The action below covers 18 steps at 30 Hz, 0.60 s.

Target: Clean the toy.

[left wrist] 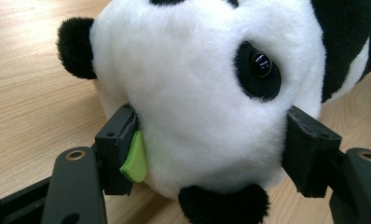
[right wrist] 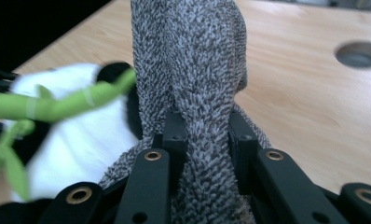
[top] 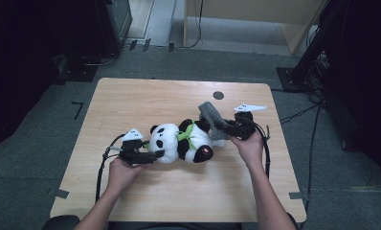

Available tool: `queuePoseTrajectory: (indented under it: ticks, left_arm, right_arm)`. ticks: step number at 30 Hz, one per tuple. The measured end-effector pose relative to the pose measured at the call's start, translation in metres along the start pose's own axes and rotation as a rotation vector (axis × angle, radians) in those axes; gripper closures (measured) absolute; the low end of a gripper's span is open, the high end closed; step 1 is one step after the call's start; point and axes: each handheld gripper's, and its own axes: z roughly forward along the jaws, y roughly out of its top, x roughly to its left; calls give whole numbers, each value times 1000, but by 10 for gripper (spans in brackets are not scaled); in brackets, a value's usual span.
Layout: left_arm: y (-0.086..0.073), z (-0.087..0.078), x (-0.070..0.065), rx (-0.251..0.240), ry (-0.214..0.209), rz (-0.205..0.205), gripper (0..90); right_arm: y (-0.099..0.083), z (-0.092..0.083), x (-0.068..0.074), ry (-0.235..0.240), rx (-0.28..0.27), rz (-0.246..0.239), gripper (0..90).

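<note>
Around the work: wooden surface (top: pixel 131 103) is mostly bare, one round grommet hole (top: pixel 218 95) near the far edge, also visible at upper right in the right tool view (right wrist: pixel 360 54). Grey carpet floor (top: pixel 30 143) all round, black stands and cables off both far corners, a pale wooden panel beyond the far edge.

Panda plush (top: pixel 181 141) lies on its side mid-surface, head toward our left, body toward our right, a red patch on one foot, green bamboo sprig (top: pixel 186 134) across its chest. Grey towel (top: pixel 212 117) sits at the panda's far-right end, touching the plush and rising up from it.

In the way: from the right tool view the panda and bamboo (right wrist: pixel 58 105) crowd the left side, right against the towel (right wrist: pixel 193 60). In the left tool view the plush head (left wrist: pixel 197 93) blocks nearly everything beyond it.

Left tool (top: pixel 152 154) comes in level from our left, hand (top: pixel 121 172) behind it. Its jaws straddle the panda's head and press into the fur on both sides; a green felt leaf (left wrist: pixel 134 158) is caught against one pad. Pinching the head.

Right tool (top: pixel 224 128) comes in from our right, hand (top: pixel 248 146) under it, pointing toward the panda. Jaws pressed together on a bunched fold of towel, which stands up straight out of the grip.
</note>
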Motion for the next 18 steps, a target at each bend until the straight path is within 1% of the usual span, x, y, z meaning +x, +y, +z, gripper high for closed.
queuePoseTrajectory:
  ticks: [4,5,7,9,11,12,13,14,15,18]
  left_arm:
    - [0,0,0,1,-2,5,304]
    - [0,0,0,0,-2,8,303]
    - [-1,0,0,-4,-3,12,301]
    - [-1,1,1,-10,-5,14,298]
    - [-2,1,1,-15,-7,15,297]
    - [-2,1,1,-15,-7,15,296]
    - [-2,1,1,-17,-8,13,296]
    - [-2,1,1,-18,-8,14,296]
    - [-2,1,1,-20,-7,16,295]
    - [-3,1,1,-23,-6,22,295]
  right_arm:
    - [-5,-2,-13,-58,52,15,752]
    - [-5,-4,-16,-70,51,21,752]
    - [-4,-12,-21,-74,24,41,751]
    - [0,-22,-21,-65,-24,54,751]
    - [4,-29,-18,-50,-60,53,750]
    - [7,-33,-14,-40,-82,48,750]
    - [9,-35,-11,-33,-92,45,750]
    - [13,-36,-6,-21,-107,30,749]
    - [14,-37,-2,-16,-112,22,749]
    - [22,-35,13,1,-126,-25,748]
